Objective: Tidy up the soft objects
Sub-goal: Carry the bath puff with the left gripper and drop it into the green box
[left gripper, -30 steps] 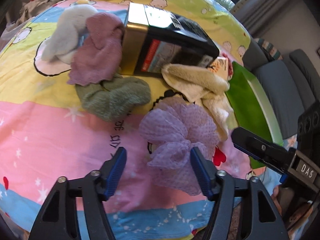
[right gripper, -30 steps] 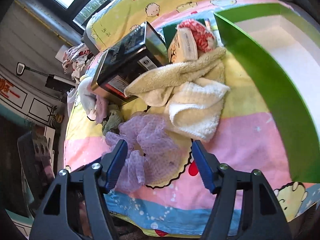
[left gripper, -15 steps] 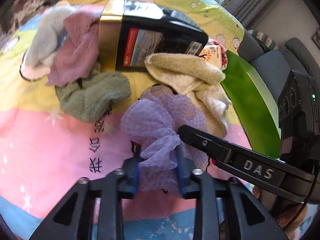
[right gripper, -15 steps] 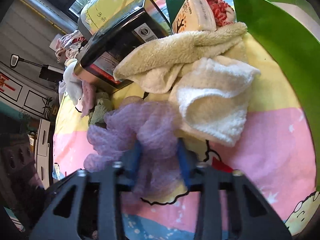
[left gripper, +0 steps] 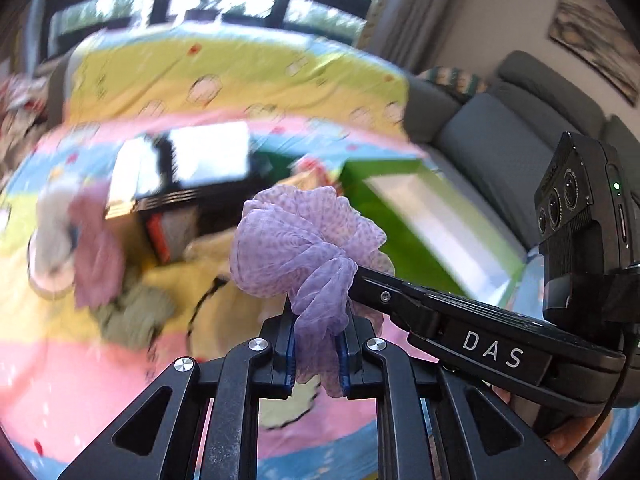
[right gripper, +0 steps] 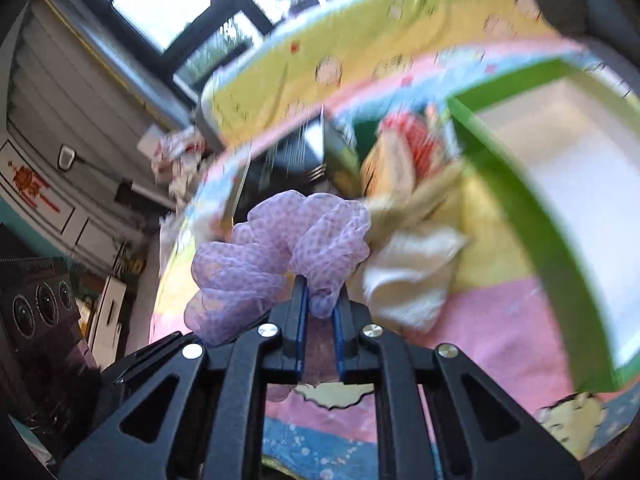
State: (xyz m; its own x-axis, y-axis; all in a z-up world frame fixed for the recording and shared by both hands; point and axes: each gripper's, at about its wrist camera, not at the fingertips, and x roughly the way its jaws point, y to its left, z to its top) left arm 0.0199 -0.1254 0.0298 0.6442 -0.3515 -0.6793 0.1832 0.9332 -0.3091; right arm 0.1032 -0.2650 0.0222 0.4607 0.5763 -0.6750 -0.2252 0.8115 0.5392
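Note:
A purple mesh bath pouf (left gripper: 296, 240) is held up above the bed, pinched by both grippers. My left gripper (left gripper: 318, 350) is shut on its lower part. My right gripper (right gripper: 320, 320) is shut on the same pouf (right gripper: 276, 248), and its finger (left gripper: 400, 296) shows from the right in the left wrist view. A cream towel (right gripper: 404, 280), a pink cloth (left gripper: 96, 248), a white cloth (left gripper: 52, 236) and a green cloth (left gripper: 132, 316) lie on the bedspread below. The scene is motion blurred.
A green box with a white inside (right gripper: 532, 216) (left gripper: 400, 232) lies at the right on the cartoon bedspread (left gripper: 80, 368). A black and gold box (left gripper: 188, 192) stands behind the cloths. A grey sofa (left gripper: 500, 144) is beyond the bed.
Both grippers closed on the purple pouf and lifted it off the bedspread. The view now tilts upward, showing windows and sofa.

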